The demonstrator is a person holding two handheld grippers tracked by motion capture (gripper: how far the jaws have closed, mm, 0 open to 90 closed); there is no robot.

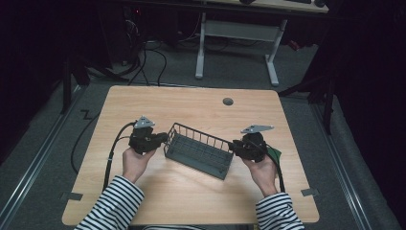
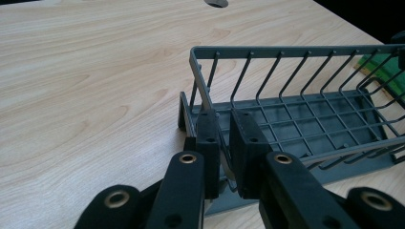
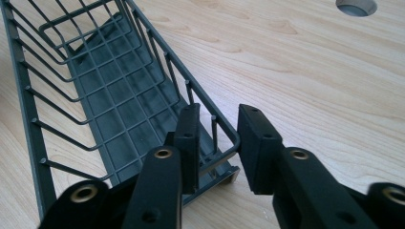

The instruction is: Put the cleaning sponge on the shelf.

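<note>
Gripping opposite ends, each hand-held gripper took the wire basket (image 1: 198, 149) for balance. The left hand-held gripper (image 2: 224, 152) was clamped on the rim. The right hand-held gripper (image 3: 220, 143) straddled its end, jaws apart.

Round hole (image 1: 228, 101) in wooden table (image 1: 191, 191)

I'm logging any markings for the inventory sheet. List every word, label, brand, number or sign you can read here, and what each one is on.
None: no text, label or number can be read in these pictures.
Wire basket: plain grey, no marking.
Table: bare wood grain.
Left tool and right tool: plain black, no lettering visible.
Green item beside the right tool: too little visible to tell.
</note>
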